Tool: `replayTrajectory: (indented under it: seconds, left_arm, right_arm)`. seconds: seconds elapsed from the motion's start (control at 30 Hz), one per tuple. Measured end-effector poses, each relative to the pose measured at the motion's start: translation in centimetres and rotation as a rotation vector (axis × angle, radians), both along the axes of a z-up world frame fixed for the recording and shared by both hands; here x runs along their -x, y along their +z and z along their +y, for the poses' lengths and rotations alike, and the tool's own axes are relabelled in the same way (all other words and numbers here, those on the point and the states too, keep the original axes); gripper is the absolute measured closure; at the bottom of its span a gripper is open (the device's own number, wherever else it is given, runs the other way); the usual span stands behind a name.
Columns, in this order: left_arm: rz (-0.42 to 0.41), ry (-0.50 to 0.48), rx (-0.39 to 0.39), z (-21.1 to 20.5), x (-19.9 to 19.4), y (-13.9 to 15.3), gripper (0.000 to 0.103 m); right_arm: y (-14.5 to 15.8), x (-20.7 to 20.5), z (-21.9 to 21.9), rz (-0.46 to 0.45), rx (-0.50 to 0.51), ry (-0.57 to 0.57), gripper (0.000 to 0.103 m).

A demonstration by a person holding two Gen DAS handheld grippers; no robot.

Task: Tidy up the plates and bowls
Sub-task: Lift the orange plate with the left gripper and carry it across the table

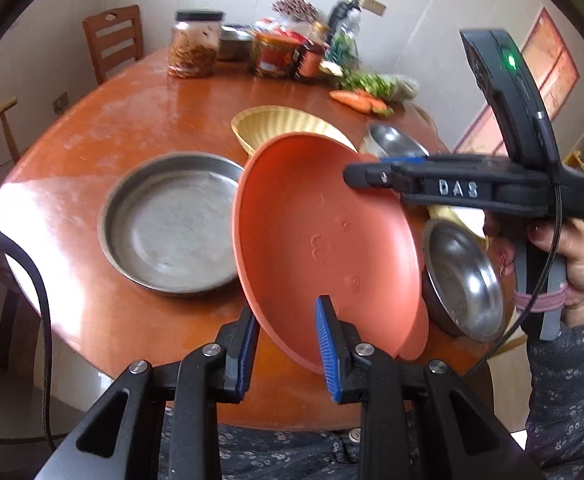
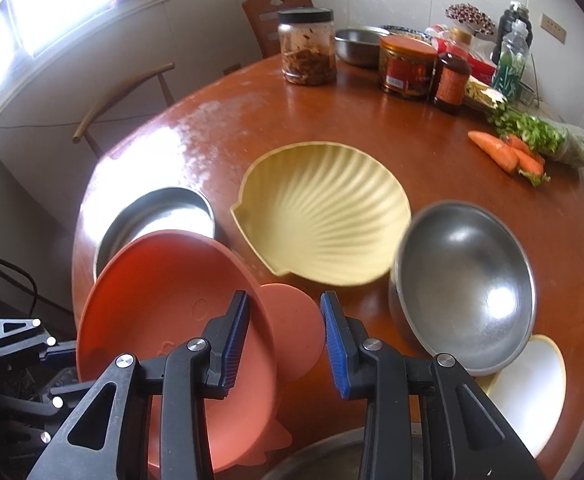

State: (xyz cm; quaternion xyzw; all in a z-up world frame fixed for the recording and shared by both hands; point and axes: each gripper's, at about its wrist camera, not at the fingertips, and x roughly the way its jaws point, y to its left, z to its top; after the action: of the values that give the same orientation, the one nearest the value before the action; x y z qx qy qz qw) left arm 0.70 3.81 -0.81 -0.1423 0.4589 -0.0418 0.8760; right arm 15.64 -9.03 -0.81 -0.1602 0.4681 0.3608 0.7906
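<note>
I hold one hand-held gripper in each hand over the round wooden table point(image 1: 132, 120).

Left hand-held gripper point(image 1: 288, 350): jaws drawn narrow and clamped on the near rim of the orange plate point(image 1: 323, 240). In the left wrist view the plate rises from the lower centre of the frame, tilted steeply, its hollow facing the camera. The rim sits between the two blue pads.

Right hand-held gripper point(image 2: 286, 346): jaws partly closed on the same orange plate point(image 2: 164, 312), at the edge beside its round tab. In the right wrist view the plate fills the lower left, its rim running up between the blue pads; the left pad lies against the plate's inner face. In the left wrist view this tool enters from the right of the frame, my hand point(image 1: 571, 268) around its grip, its tip at the plate's upper right edge.

Other ware, all on the table:
- Flat steel pan point(image 1: 172, 220), left of centre in the left wrist view, just beside the orange plate.
- Yellow shell-shaped dish point(image 2: 323, 216), centre of the right wrist view, beyond the gripper tips.
- Steel bowl point(image 2: 463, 284), right of the shell dish, tilted, partly over a white plate point(image 2: 531, 388) at lower right.

Jars point(image 2: 307, 46) and carrots point(image 2: 507, 152) lie along the far edge, well apart from both tools.
</note>
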Motion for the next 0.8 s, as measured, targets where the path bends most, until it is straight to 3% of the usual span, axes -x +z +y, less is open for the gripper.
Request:
replayTrajectory:
  seconds: [0.2,0.5,0.8]
  left_arm:
    - [-0.036,0.085,-0.009,4.2,0.3,1.8,0.074]
    - [-0.088,0.208,-0.046,12.6,-1.6,4.3,0.074]
    - [-0.053,0.259,-0.084,19.9,-8.0,3.8,0.074]
  right_arm:
    - [1.7,0.3,3.1,0.011,-0.042,0.017,0.066]
    - [3.5,-1.2,11.4,0.031,-0.048,0.048,0.066]
    - [0.7,-5.1,18.2,0.146,-0.047,-0.004,0.066]
